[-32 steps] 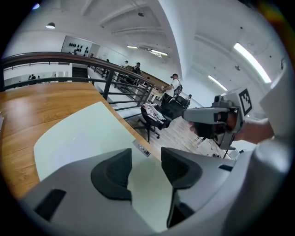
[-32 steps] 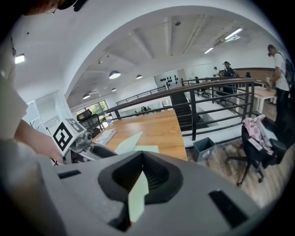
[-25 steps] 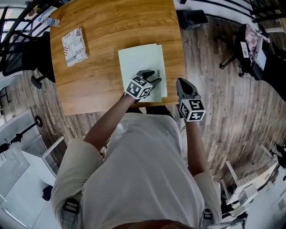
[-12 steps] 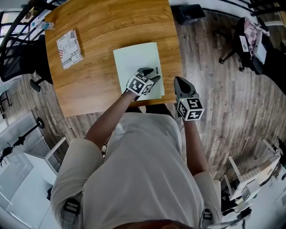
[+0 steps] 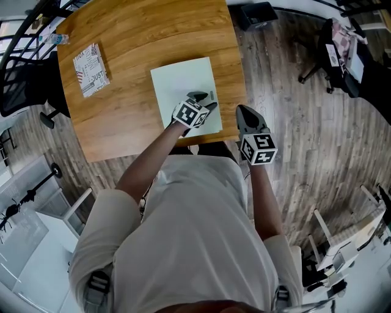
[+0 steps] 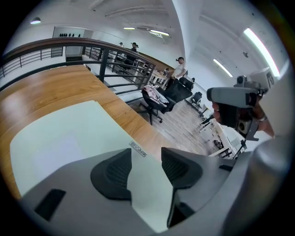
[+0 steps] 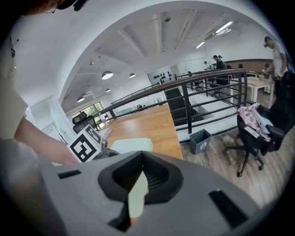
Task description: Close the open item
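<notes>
A pale green folder point(image 5: 180, 85) lies flat and closed on the wooden table point(image 5: 146, 36), near its front right corner. My left gripper point(image 5: 203, 99) hovers low over the folder's near right part, beside a small grey label point(image 5: 211, 96). In the left gripper view the left gripper point(image 6: 145, 168) is open, with only the folder point(image 6: 60, 138) and its label point(image 6: 137, 149) showing in the gap. My right gripper point(image 5: 244, 113) is off the table's right edge, over the floor, jaws together. In the right gripper view the right gripper point(image 7: 138, 184) is empty, and the folder point(image 7: 131, 145) shows beyond it.
A printed booklet point(image 5: 90, 69) lies at the table's left side. A dark bin point(image 5: 256, 13) stands on the floor behind the table's right corner. Office chairs point(image 5: 333, 49) stand further right, and another chair point(image 5: 24, 85) is at the left. People stand far off by a railing point(image 6: 115, 60).
Both grippers keep their places relative to the folder and table edge. The whole scene has slid slightly left and up in the head view. The folder stays flat.
</notes>
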